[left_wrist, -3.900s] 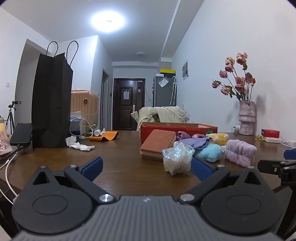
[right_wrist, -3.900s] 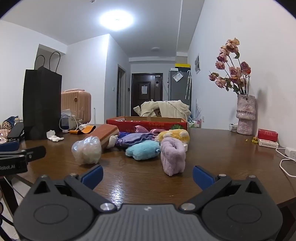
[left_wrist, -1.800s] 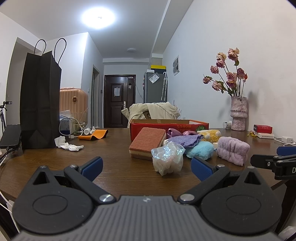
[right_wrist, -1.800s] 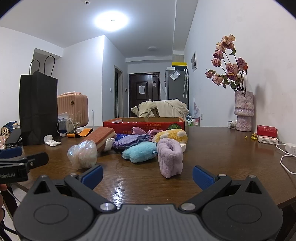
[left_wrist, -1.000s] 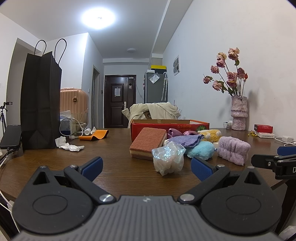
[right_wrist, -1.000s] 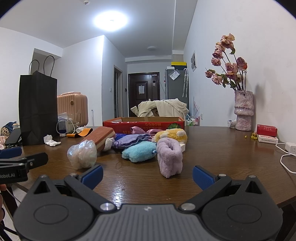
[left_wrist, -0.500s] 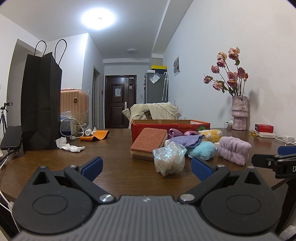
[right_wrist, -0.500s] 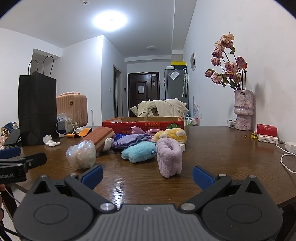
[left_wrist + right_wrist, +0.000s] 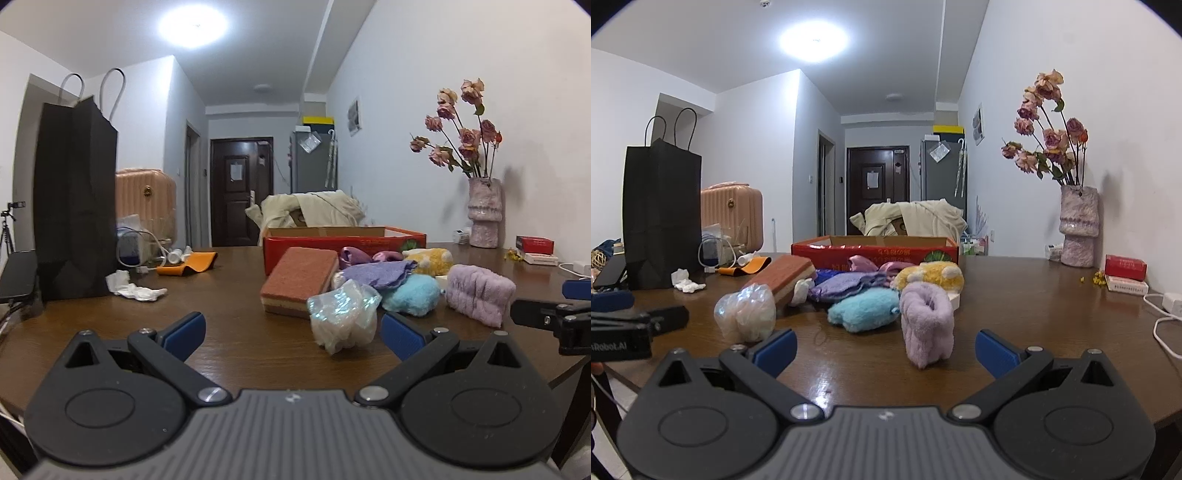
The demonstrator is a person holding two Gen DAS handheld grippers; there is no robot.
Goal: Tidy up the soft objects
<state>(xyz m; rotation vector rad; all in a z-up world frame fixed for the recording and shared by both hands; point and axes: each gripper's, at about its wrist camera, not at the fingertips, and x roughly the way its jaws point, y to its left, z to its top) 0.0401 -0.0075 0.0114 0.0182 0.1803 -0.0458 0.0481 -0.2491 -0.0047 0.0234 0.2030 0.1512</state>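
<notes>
Both claws wide open, empty, before the pile.
Left claw (image 9: 291,328) faces the crinkly bag (image 9: 343,317); right claw (image 9: 884,349) the soft headband (image 9: 927,325): pinch mid-body.

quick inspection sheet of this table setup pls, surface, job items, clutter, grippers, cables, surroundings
surface: dark wooden table, glossy.
job's things: red cardboard box at the back; in front of it a sponge, plastic-wrapped bundle, purple cloth, blue plush, yellow plush, lilac towel roll standing nearest the right gripper.
clutter: black paper bag, crumpled tissue, orange pouch, phone, small red boxes.
grippers: left gripper open, empty; right gripper open, empty.
cables: white cable at the right edge; a cable coil by the bag.
surroundings: vase of dried roses, pink suitcase, dark door.
</notes>
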